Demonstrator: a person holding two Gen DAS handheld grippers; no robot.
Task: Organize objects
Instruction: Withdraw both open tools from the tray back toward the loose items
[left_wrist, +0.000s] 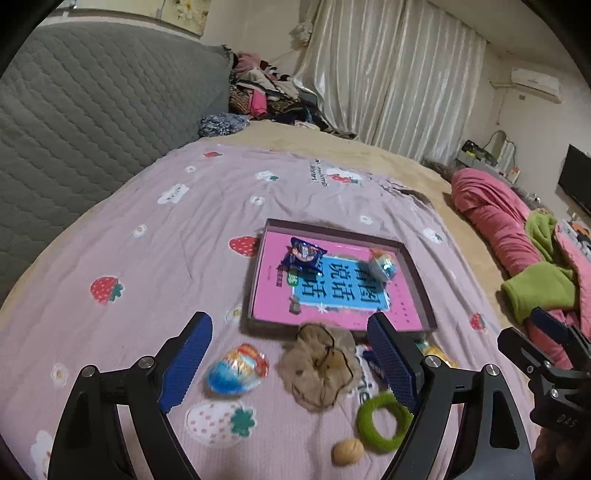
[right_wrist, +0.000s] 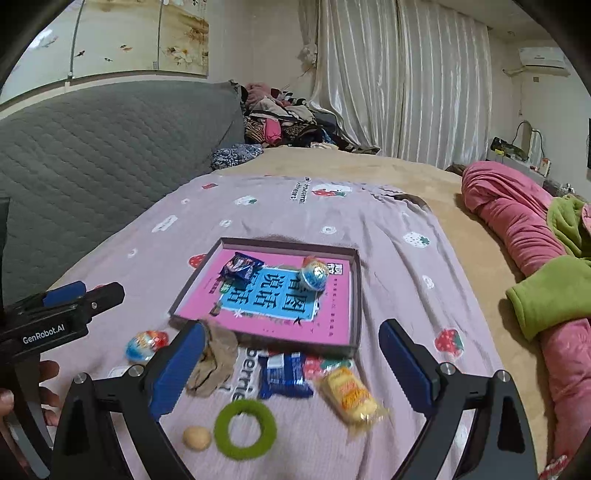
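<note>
**Mia:** What is in the flat dark box with low walls (right_wrist: 355, 295)?

**Ben:** A pink book with a blue label (right_wrist: 273, 295) lies flat in it. On the book sit a dark blue snack packet (right_wrist: 241, 268) at the far left and a shiny egg-shaped foil candy (right_wrist: 314, 274) at the far right.

**Mia:** Where is the box?

**Ben:** On the bed, in the middle of the pale purple quilt with strawberries (right_wrist: 388, 236).

**Mia:** What lies outside it?

**Ben:** Lots, all on the near side. A second shiny foil egg (right_wrist: 144, 344) is near the left corner. A crumpled beige stocking (right_wrist: 214, 365) touches the near wall. Right of that is a blue and white wrapped snack (right_wrist: 285, 376), then a yellow wrapped cake (right_wrist: 350, 398). Nearer still are a fuzzy green hair ring (right_wrist: 245, 429) and a small tan walnut (right_wrist: 197, 438) just left of it.

**Mia:** Are the claws holding anything?

**Ben:** No. The left claw (left_wrist: 293, 363) is spread wide and empty above the foil egg and the stocking. The right claw (right_wrist: 291, 373) is spread wide too, with nothing pinched, and it hangs above the snacks.

**Mia:** And around the bed?

**Ben:** A grey quilted headboard (right_wrist: 92, 155) on the left, a pile of clothes (right_wrist: 280, 125) far off, white curtains (right_wrist: 406, 81) behind, and a rolled pink blanket (right_wrist: 517, 229) on the right.
</note>
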